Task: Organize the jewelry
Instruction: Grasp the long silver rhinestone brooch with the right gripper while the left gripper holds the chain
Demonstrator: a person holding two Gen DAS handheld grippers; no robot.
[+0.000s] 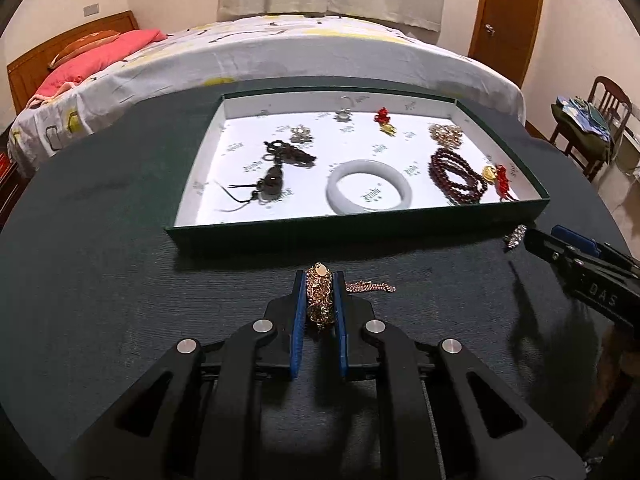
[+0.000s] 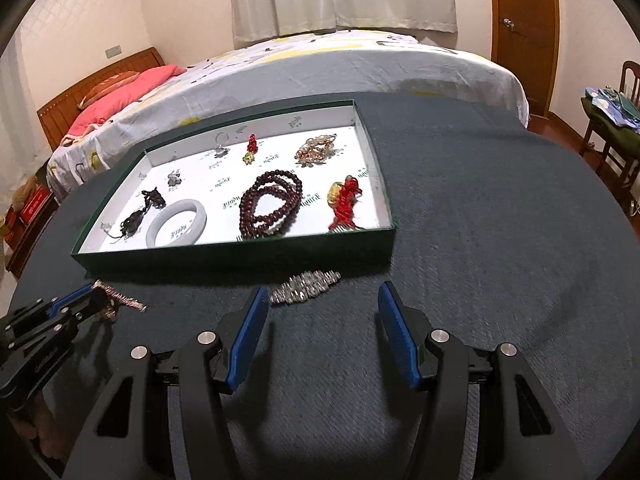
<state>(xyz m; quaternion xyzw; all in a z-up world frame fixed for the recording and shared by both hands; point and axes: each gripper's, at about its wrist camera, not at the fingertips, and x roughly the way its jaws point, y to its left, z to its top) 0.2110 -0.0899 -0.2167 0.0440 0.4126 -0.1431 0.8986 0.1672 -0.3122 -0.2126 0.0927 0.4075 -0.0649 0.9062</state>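
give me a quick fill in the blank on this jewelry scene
1. The left tool is shut on a ____ chain.
2. The white bangle lies inside the green ____.
3. The right tool has ____ jaws.
4. The silver bracelet lies on the table, ____ the tray.

Missing words: gold; tray; open; outside

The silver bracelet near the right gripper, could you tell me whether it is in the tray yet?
Out. The silver bracelet lies on the dark table, just outside the tray.
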